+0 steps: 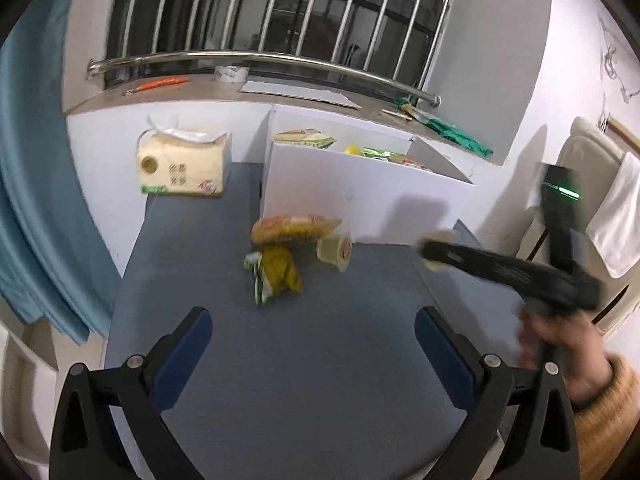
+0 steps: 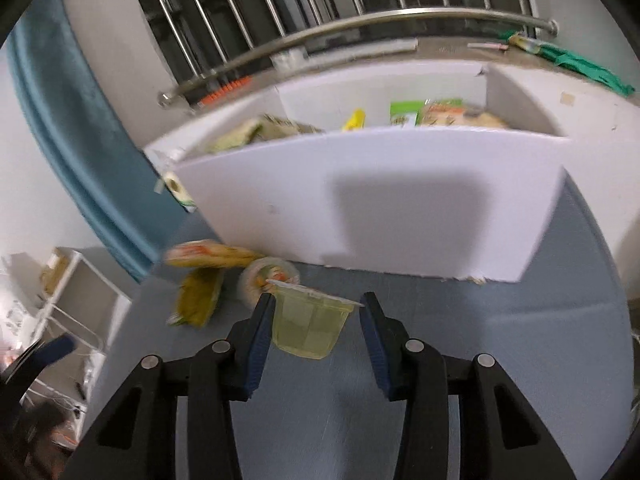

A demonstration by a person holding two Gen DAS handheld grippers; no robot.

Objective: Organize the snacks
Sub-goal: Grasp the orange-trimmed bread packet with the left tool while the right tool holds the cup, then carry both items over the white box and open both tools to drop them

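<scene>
My right gripper (image 2: 316, 306) is shut on a clear jelly cup (image 2: 308, 326), held by its rim above the grey table (image 2: 500, 360), in front of the white box (image 2: 380, 208). It also shows in the left wrist view (image 1: 434, 250). A second jelly cup (image 2: 262, 276), an orange snack bag (image 2: 208, 256) and a yellow-green snack bag (image 2: 198, 300) lie by the box's left corner. They show in the left wrist view too: cup (image 1: 334, 250), orange bag (image 1: 294, 228), yellow-green bag (image 1: 274, 274). My left gripper (image 1: 312, 332) is open and empty, short of them.
The white box (image 1: 360, 192) holds several snack packets (image 2: 440, 114). A tissue pack (image 1: 182, 162) stands at the back left. A window ledge (image 1: 200, 94) with a steel rail runs behind. A blue curtain (image 1: 28, 160) hangs at the left. A white shelf (image 2: 80, 292) stands left of the table.
</scene>
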